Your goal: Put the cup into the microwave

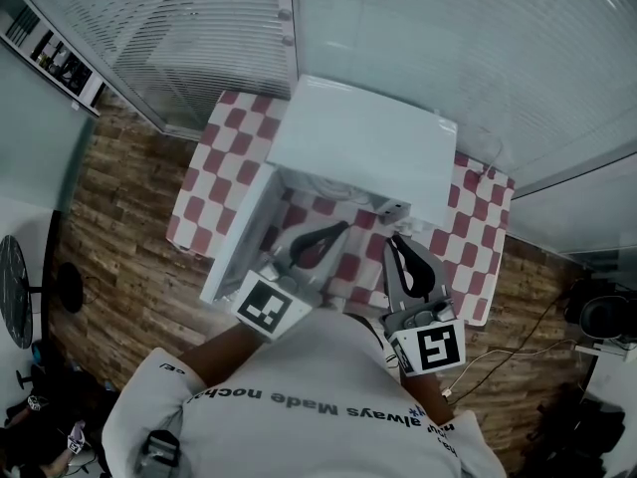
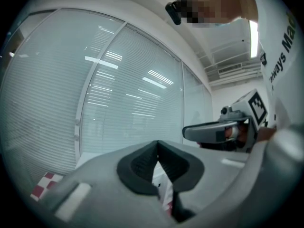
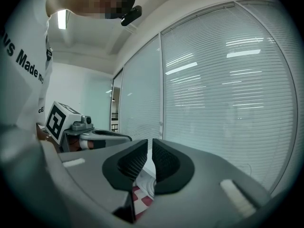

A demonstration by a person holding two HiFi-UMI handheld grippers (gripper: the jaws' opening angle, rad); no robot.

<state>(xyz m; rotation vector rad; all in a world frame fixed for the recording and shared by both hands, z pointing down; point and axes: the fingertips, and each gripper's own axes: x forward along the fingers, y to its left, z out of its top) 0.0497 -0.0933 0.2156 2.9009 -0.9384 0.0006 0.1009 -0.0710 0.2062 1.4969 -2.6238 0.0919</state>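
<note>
A white microwave [image 1: 358,147] stands on a table with a red and white checked cloth [image 1: 224,157]. Its door [image 1: 242,237] hangs open to the left. Something white lies in the open cavity [image 1: 333,187]; I cannot tell whether it is the cup. My left gripper [image 1: 344,228] [image 2: 157,145] is held close to my body in front of the opening, shut and empty. Just to its right, the right gripper [image 1: 392,240] [image 3: 150,145] is also shut with nothing between its jaws. Both gripper views point upward at the window blinds.
Glass walls with blinds [image 1: 448,38] rise right behind the table. Wood-pattern floor [image 1: 119,257] surrounds it. A cable [image 1: 498,357] runs over the floor at the right, near dark equipment [image 1: 597,312]. Each gripper view shows the other gripper [image 2: 223,129] [image 3: 92,137] alongside.
</note>
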